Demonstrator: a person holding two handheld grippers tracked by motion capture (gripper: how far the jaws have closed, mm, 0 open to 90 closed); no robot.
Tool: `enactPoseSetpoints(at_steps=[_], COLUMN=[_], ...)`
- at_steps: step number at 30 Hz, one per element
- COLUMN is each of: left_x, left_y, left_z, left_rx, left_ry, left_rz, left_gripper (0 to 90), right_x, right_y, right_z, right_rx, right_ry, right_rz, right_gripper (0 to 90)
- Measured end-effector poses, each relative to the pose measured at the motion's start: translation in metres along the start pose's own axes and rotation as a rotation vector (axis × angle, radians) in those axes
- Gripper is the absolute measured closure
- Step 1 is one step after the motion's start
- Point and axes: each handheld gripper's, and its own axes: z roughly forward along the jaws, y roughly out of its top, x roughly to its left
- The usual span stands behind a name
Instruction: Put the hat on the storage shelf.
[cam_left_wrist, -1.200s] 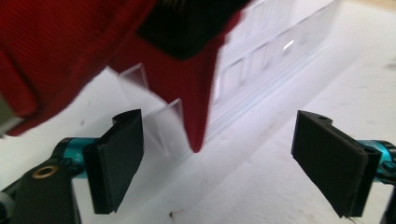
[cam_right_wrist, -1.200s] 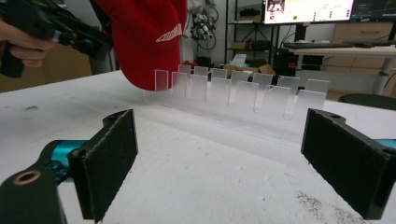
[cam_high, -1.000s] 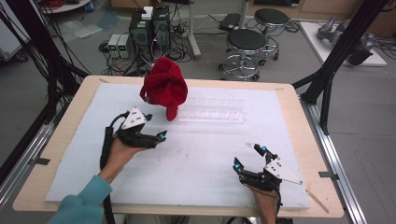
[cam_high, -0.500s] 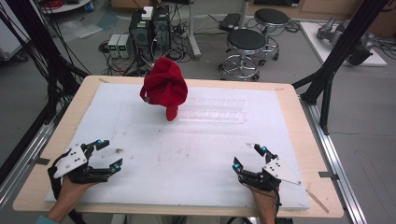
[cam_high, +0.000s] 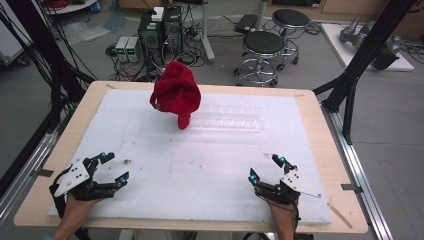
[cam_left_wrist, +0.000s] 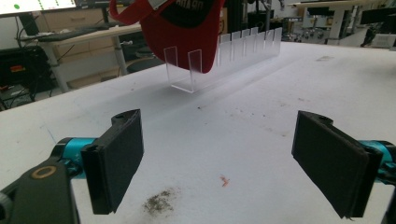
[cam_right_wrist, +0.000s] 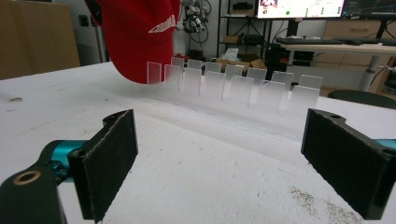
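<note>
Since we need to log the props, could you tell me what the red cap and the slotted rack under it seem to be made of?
The red cap looks like matte woven fabric: soft folds, stitched lettering. The rack looks like clear acrylic, glossy and see-through, with frosted-looking dividers; it could be another rigid plastic.

Beyond the table's edge

We see two round stools (cam_high: 264, 44) on the grey floor, computer towers (cam_high: 161, 31) amid tangled cables, and black frame struts (cam_high: 364, 47) at the table's right; dark specks (cam_left_wrist: 159, 201) dot the white mat (cam_high: 210, 170).
</note>
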Motion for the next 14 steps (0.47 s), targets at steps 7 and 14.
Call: enactPoseSetpoints(at_steps=[7, 14], left_x=[-0.0004, -0.001], left_y=[-0.0011, -0.0019], left_z=[-0.0026, -0.0045], left_rx=[-0.024, -0.045], left_ry=[0.011, 0.026], left_rz=[0.003, 0.004], left_gripper=[17.2, 17.2], right_x=[0.001, 0.002], right_y=[-0.0002, -0.0005], right_z=[-0.0001, -0.0009], right_rx=[-0.003, -0.01], right_ry=[0.0, -0.014], right_rz=[-0.014, -0.015], right_gripper=[9.7, 9.7])
